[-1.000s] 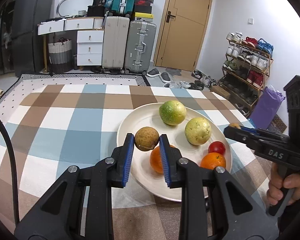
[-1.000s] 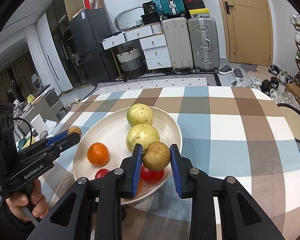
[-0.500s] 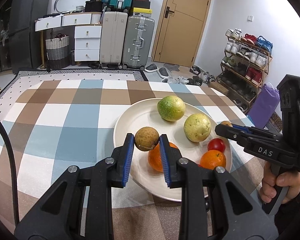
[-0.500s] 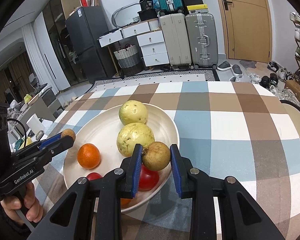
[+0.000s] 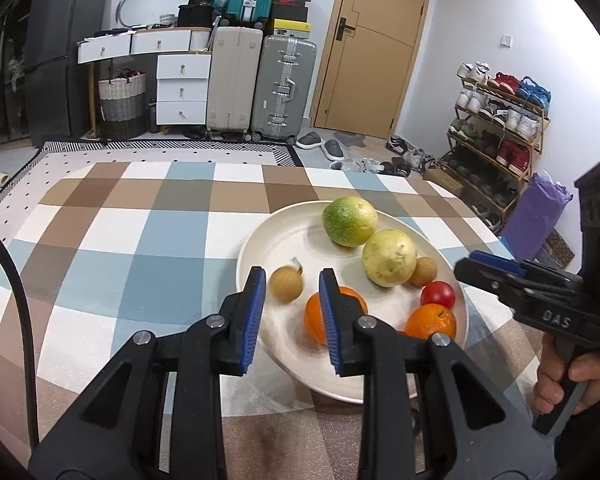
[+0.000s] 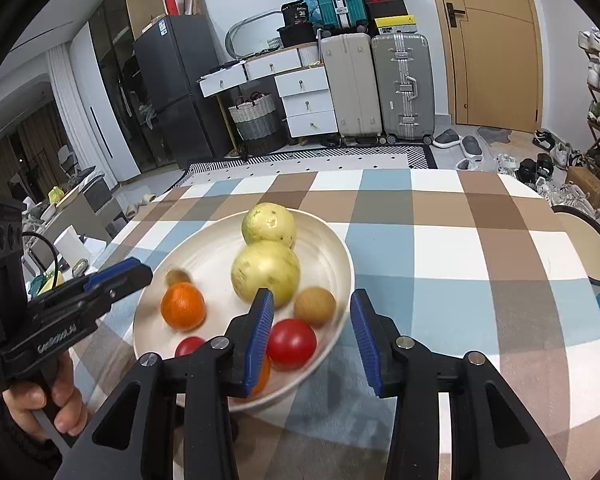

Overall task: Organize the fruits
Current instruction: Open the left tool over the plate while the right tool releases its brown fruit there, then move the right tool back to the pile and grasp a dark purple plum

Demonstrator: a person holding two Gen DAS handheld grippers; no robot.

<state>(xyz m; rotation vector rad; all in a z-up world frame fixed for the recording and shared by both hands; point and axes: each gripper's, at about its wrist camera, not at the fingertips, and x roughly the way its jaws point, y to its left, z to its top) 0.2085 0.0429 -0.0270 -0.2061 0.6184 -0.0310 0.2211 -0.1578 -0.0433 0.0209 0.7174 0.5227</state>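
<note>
A white plate (image 5: pixel 284 240) on the checked tablecloth holds two green-yellow guavas (image 5: pixel 350 221) (image 5: pixel 389 257), two oranges (image 5: pixel 320 312) (image 5: pixel 430 320), red tomatoes (image 5: pixel 438 294) and two small brown fruits. My left gripper (image 5: pixel 291 322) is open; one brown fruit (image 5: pixel 286 284) lies loose on the plate just past its fingertips. My right gripper (image 6: pixel 311 334) is open; the other brown fruit (image 6: pixel 314 306) lies on the plate between its fingers, beside a tomato (image 6: pixel 291 343). Each gripper also shows in the other's view (image 5: pixel 500 276) (image 6: pixel 112 276).
The plate (image 6: pixel 340 248) sits near the table's front. A round stool (image 6: pixel 592 244) stands off the table's right edge. Suitcases (image 5: pixel 260 84), drawers and a shoe rack (image 5: pixel 496 120) stand behind the table.
Both grippers have opened and let go of their brown fruits, which have dropped onto the plate. Both fruits look motion-blurred.
</note>
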